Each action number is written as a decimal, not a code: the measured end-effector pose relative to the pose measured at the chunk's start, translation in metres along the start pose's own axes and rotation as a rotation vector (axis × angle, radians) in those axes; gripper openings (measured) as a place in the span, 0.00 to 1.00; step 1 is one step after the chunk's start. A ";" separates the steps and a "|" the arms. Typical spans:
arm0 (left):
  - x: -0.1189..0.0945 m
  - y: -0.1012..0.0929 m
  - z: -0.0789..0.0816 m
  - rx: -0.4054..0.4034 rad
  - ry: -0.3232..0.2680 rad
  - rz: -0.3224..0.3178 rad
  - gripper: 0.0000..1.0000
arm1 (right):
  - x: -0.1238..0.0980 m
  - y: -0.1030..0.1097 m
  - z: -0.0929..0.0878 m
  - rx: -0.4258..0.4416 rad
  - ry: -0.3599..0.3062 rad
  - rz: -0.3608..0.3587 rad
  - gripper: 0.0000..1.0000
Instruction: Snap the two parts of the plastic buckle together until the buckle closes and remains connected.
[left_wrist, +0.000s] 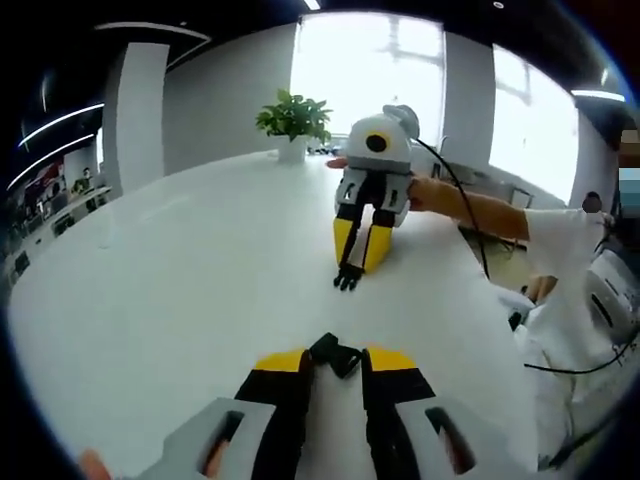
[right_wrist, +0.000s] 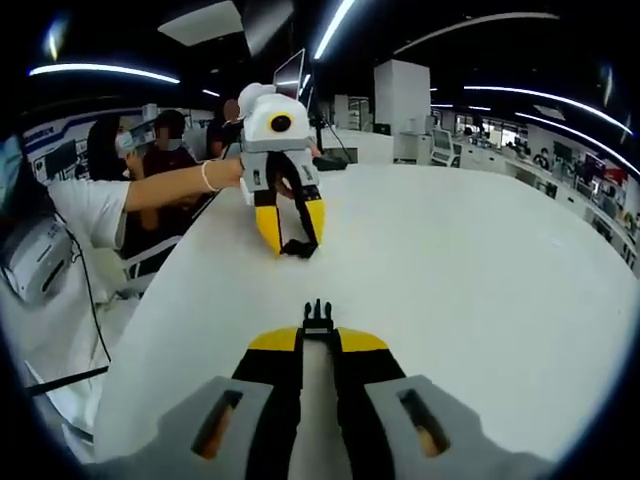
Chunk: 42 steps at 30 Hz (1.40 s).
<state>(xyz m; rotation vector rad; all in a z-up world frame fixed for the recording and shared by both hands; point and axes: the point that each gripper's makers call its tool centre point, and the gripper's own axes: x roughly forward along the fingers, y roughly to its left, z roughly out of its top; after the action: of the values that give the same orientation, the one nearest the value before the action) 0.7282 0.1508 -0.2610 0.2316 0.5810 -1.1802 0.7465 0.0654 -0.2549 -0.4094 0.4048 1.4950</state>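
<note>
**A:** Plastic, both halves. How do they handle?

**B:** Light and stiff, I'd judge, and a bit slick, so a pinch on the flat body of each half suits best, leaving the mating end free. The pronged half (right_wrist: 317, 317) sits low centre in the right gripper view, clamped between the right gripper (right_wrist: 318, 336) fingers with its prongs poking out past the tips. The prongs look thin; I'd guess they flex, and could bend if pushed in crooked.

**A:** And the other half?

**B:** The socket half (left_wrist: 336, 355), with a bit of black strap, is held at lower centre of the left gripper view, the left gripper (left_wrist: 336, 362) fingers closed on it from either side.

**A:** Where are the two halves relative to each other?

**B:** Well apart. Each gripper faces the other across the white table (left_wrist: 180, 290); the opposite one shows in the upper middle of each view, tips down near the tabletop.

**A:** Pose?

**B:** Both are angled downward toward the table, with the person's forearm (left_wrist: 470, 205) reaching in from the right of the left gripper view. A potted plant (left_wrist: 293, 122) stands at the table's far edge behind it.
</note>
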 end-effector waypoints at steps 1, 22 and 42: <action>0.000 0.001 0.000 -0.006 -0.005 0.007 0.23 | 0.000 -0.001 0.001 0.002 -0.001 -0.004 0.16; -0.005 0.003 0.007 -0.254 -0.142 0.182 0.54 | -0.002 -0.003 0.013 0.016 -0.058 -0.080 0.30; -0.005 0.008 0.003 -0.170 -0.087 0.306 0.38 | -0.004 -0.007 0.023 0.114 -0.181 -0.092 0.41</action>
<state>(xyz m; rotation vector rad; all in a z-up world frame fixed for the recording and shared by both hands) 0.7353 0.1562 -0.2570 0.1180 0.5448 -0.8356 0.7531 0.0734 -0.2326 -0.1977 0.3218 1.3986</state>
